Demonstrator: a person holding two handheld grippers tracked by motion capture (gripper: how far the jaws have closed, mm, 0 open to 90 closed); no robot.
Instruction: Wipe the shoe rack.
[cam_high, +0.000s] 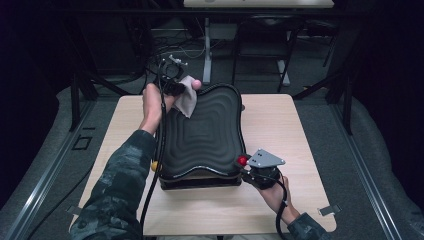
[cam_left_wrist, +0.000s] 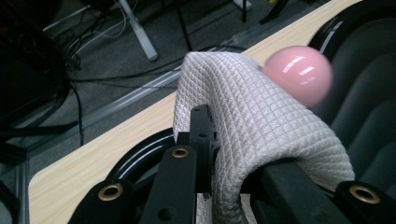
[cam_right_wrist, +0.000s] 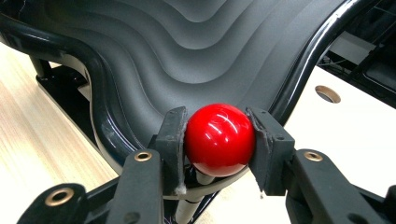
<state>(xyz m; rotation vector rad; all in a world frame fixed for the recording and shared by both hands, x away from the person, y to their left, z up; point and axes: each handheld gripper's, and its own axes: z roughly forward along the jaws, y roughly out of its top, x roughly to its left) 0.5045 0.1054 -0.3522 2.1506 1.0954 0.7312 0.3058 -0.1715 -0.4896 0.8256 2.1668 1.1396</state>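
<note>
No readable text, label, brand, number or sign anywhere in these views.

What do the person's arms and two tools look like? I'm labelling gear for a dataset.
Both tools are black. The left tool trails a thick black cable and the right tool carries a grey three-cornered plate with small holes. Their jaws are matt black bars with brass-ringed holes. The sleeves are dark camouflage-patterned.
</note>
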